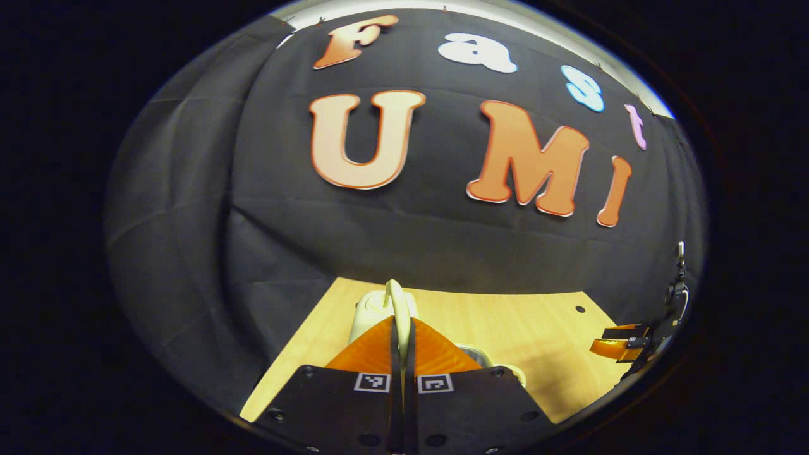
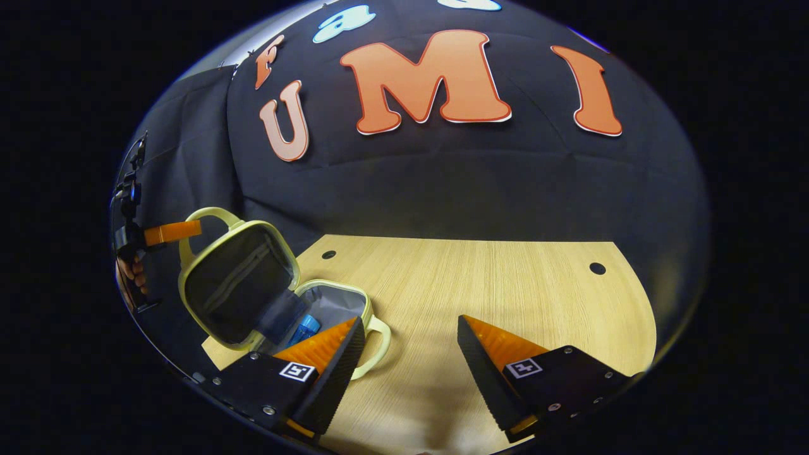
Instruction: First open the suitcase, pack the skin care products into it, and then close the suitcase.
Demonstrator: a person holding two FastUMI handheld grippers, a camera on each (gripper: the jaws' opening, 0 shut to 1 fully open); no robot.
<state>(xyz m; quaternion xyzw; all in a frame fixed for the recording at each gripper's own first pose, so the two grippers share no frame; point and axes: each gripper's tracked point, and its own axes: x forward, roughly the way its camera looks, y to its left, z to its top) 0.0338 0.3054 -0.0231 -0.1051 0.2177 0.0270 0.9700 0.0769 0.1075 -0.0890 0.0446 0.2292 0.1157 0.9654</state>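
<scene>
Left claw (image 1: 402, 328) pinches the upright lid's handle (image 1: 398, 303) of the case (image 2: 253, 291), hinged open; right claw (image 2: 411, 341) gapes wide, empty, beside it.

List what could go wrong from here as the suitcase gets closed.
1. The left gripper pinches only the thin rim of the raised lid; it may slip and let the lid drop.
2. The blue bottle lies near the suitcase rim, so the closing lid might jam on it.
3. The right gripper hangs open beside the suitcase, not steadying it, so the case may slide on the table.
</scene>
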